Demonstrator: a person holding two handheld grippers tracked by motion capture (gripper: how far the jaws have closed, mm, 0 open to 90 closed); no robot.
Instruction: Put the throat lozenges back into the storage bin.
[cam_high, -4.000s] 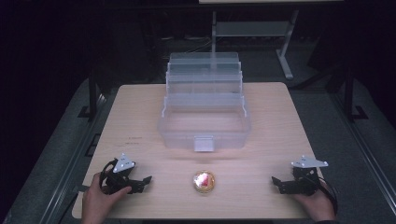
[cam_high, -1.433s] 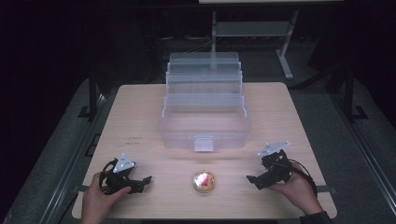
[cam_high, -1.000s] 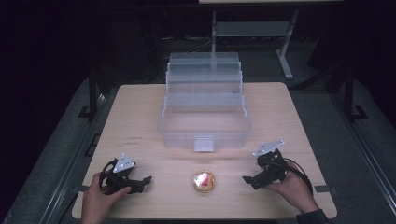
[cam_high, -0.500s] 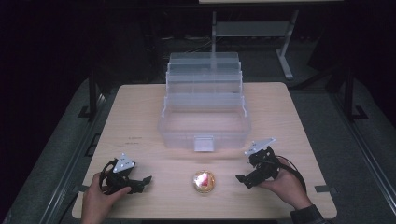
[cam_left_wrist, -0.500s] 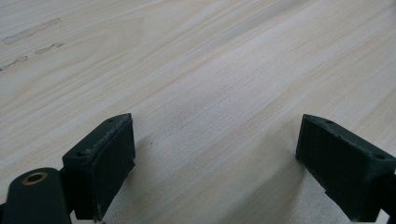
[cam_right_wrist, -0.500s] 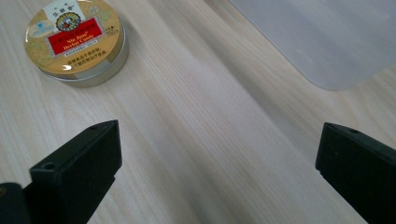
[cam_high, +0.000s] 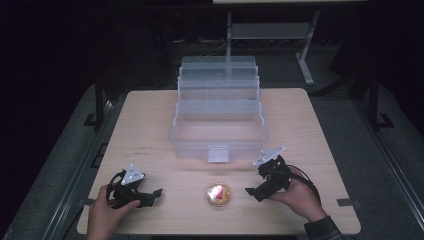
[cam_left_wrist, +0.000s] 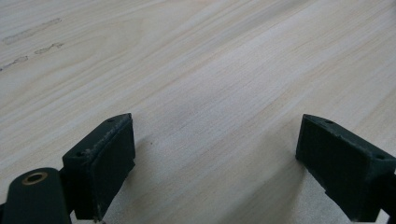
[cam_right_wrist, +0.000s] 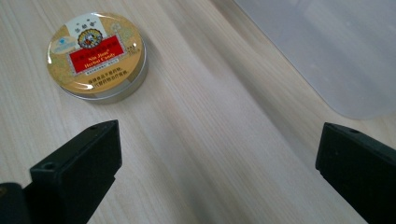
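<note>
Candy tin (cam_high: 218, 194), round with a gold and red lid, sits flat on the worktop (cam_high: 150, 125) just in front of the clear tiered box (cam_high: 218, 117). Right gripper (cam_high: 256, 192) is near it, jaws wide open; left gripper (cam_high: 152, 195) is well apart, open too.

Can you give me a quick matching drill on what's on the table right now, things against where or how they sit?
Things:
1. round tin
2. clear tiered box
3. left gripper
4. right gripper

Places or states:
A. open, over bare wood near the front left
B. far middle of the table, trays stepped open
C. open, just right of the tin
D. flat on the wood, gold and red lid up

Pairs: 1-D, 2-B, 3-A, 4-C
</note>
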